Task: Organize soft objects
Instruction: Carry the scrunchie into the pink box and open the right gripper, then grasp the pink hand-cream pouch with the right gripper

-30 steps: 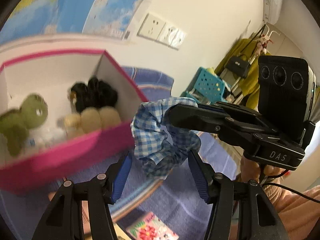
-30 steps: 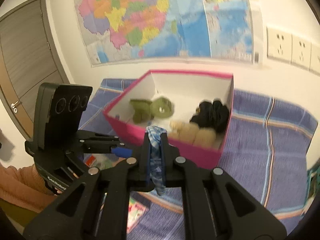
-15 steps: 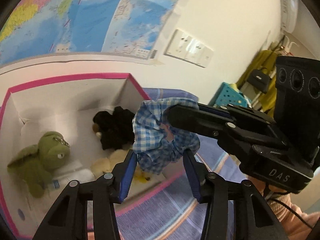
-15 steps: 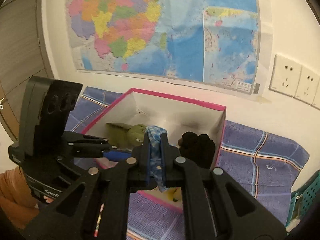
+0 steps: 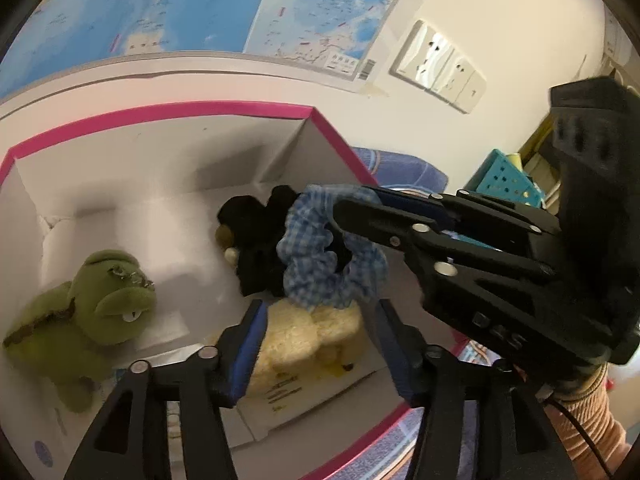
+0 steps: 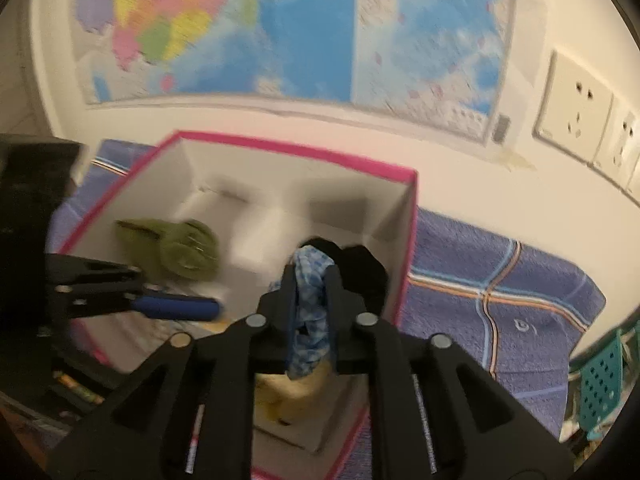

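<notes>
A blue checked scrunchie (image 5: 320, 268) hangs between the fingers of my right gripper (image 5: 352, 200), inside the pink-rimmed white box (image 5: 160, 112). In the right wrist view the right gripper (image 6: 310, 274) has its jaws opening, and the scrunchie (image 6: 310, 308) still sits pinched between the pads. Below it lie a black soft thing (image 5: 252, 236) and a yellow plush (image 5: 304, 332). A green plush (image 5: 100, 312) rests at the box's left. My left gripper (image 5: 318, 308) is over the box, its jaws opening with nothing gripped.
The box (image 6: 296, 152) stands on a blue striped cloth (image 6: 500, 280) against a wall with a map and sockets (image 5: 436, 64). A teal basket (image 5: 504, 176) is at the right. A person's sleeve (image 5: 592, 420) shows behind the right gripper.
Both grippers moved forward and down over the box. The scrunchie went from in front of the box wall to inside it. The right jaws have parted a little.
</notes>
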`<action>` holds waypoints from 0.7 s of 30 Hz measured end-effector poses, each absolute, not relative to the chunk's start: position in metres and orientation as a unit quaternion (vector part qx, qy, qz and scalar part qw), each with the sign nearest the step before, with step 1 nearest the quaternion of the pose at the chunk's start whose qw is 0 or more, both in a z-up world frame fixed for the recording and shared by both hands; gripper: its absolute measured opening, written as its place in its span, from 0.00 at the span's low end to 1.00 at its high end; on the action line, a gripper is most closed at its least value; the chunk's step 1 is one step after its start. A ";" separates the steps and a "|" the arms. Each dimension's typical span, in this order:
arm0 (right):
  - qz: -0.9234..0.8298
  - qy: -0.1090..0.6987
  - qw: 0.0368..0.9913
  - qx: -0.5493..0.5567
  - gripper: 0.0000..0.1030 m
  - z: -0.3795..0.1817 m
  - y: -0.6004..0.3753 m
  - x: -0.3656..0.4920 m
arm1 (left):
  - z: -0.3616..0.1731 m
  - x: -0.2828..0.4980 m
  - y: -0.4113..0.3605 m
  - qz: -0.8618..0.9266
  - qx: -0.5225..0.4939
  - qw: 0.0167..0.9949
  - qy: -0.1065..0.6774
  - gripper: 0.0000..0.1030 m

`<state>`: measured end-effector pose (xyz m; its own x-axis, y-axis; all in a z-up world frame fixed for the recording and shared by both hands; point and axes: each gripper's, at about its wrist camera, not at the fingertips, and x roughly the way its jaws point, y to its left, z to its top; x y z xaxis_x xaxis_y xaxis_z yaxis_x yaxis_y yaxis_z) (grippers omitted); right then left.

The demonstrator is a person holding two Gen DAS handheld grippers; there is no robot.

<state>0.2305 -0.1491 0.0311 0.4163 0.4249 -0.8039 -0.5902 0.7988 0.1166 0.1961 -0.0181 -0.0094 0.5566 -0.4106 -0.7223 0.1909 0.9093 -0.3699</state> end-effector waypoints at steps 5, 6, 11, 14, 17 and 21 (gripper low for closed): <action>0.280 0.449 0.844 -0.084 0.32 0.029 -0.161 0.229 | -0.004 0.179 -0.012 -0.160 -0.112 0.886 0.421 0.58; 0.278 0.446 0.846 -0.084 0.33 0.031 -0.163 0.227 | -0.003 0.177 -0.011 -0.158 -0.112 0.888 0.418 0.58; 0.276 0.432 0.856 -0.062 0.33 0.048 -0.180 0.214 | 0.011 0.144 0.004 -0.157 -0.110 0.904 0.383 0.58; 0.296 0.428 0.853 -0.036 0.33 0.059 -0.187 0.203 | 0.020 0.123 0.016 -0.159 -0.116 0.911 0.363 0.58; 0.347 0.425 0.836 -0.007 0.33 0.070 -0.189 0.181 | 0.026 0.102 0.030 -0.155 -0.121 0.916 0.351 0.58; 0.409 0.420 0.810 0.005 0.33 0.077 -0.185 0.144 | 0.025 0.078 0.050 -0.141 -0.130 0.917 0.349 0.59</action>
<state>0.1438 -0.1851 0.0766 0.3138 0.6671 -0.6757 -0.6583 0.6657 0.3515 0.0780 0.0501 0.0247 0.7166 -0.3494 -0.6037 0.1686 0.9266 -0.3362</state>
